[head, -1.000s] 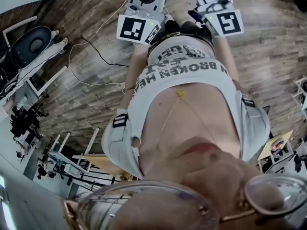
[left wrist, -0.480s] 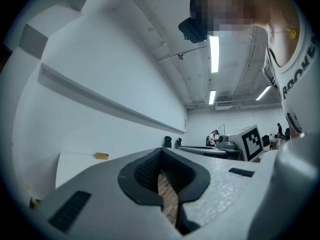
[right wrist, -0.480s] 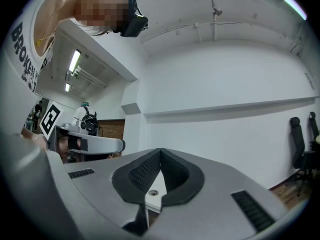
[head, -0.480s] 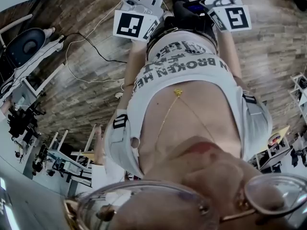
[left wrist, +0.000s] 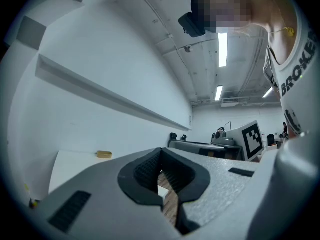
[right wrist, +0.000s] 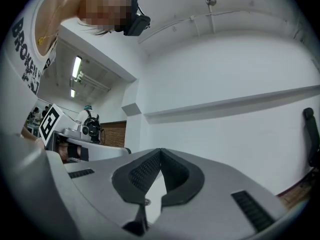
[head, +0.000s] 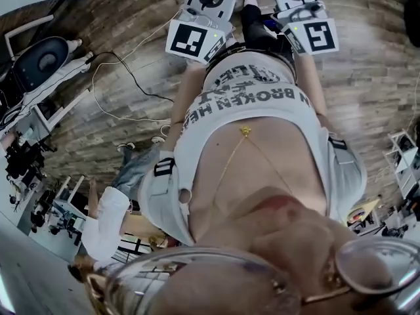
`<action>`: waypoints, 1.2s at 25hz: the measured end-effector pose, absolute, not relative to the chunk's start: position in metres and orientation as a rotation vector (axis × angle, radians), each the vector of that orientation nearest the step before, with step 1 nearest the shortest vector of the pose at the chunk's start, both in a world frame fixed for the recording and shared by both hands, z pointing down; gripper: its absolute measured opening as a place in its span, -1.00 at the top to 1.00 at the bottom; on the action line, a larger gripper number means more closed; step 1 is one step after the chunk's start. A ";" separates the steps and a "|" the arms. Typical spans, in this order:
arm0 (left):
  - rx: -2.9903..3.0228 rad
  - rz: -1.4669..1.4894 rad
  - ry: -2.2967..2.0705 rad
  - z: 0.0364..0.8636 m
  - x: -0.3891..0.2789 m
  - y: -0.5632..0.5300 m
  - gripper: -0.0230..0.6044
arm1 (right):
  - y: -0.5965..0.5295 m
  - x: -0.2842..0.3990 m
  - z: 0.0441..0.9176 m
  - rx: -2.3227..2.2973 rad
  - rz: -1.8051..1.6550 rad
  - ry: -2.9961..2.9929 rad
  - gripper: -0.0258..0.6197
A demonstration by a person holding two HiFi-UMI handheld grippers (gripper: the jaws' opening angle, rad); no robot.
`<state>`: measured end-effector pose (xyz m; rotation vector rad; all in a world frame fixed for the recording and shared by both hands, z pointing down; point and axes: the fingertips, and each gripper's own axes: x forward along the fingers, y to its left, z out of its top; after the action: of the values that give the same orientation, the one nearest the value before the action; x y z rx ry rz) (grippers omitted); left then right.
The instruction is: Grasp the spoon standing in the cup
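No cup and no spoon show in any view. In the left gripper view my left gripper (left wrist: 161,170) points level at a white wall, its dark ribbed pads meeting at the tips with nothing between them. My right gripper (right wrist: 159,176) looks the same in the right gripper view: pads together, empty, facing a white wall with a ledge. In the head view the left marker cube (head: 195,39) and the right marker cube (head: 314,35) are held out in front of the person's torso (head: 249,143), above a wooden floor; the fingertips lie past the top edge.
Cables (head: 125,77) trail over the wooden floor (head: 367,77), and a chair (head: 42,61) stands at the left. Another person in a white top (head: 111,218) is at the lower left. A small yellow object (left wrist: 104,154) lies on a white surface by the wall.
The floor has slid past under both grippers as the person moved across the room. A second person in a white top has come into the head view at the lower left. Both jaws stay together.
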<state>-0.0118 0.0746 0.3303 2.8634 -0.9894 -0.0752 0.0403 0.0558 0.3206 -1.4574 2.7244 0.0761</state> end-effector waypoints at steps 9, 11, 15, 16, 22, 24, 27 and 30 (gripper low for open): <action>2.840 -0.090 -1.051 0.323 0.024 -0.028 0.96 | -0.052 0.070 0.315 -1.382 0.120 2.791 0.90; 2.826 -0.081 -1.088 0.324 0.030 -0.057 0.96 | -0.078 0.073 0.314 -1.349 0.130 2.814 0.90; 2.794 -0.065 -1.188 0.329 0.035 -0.099 0.96 | -0.122 0.077 0.322 -1.279 0.138 2.879 0.90; 2.785 -0.061 -1.214 0.333 0.033 -0.103 0.96 | -0.127 0.075 0.326 -1.251 0.143 2.893 0.90; 2.722 -0.045 -1.335 0.341 0.013 -0.113 0.96 | -0.145 0.061 0.337 -1.161 0.107 2.939 0.90; 2.708 -0.032 -1.351 0.343 0.009 -0.116 0.96 | -0.148 0.060 0.337 -1.156 0.092 2.940 0.90; 2.692 -0.021 -1.356 0.348 0.000 -0.125 0.96 | -0.156 0.054 0.339 -1.144 0.094 2.944 0.90; 2.682 -0.034 -1.331 0.355 -0.012 -0.141 0.96 | -0.169 0.045 0.348 -1.190 0.079 2.960 0.90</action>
<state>-0.0116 -0.1414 0.3545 2.6824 -1.3311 -0.0340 0.0451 -0.1688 0.3482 -1.1898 2.9604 0.0788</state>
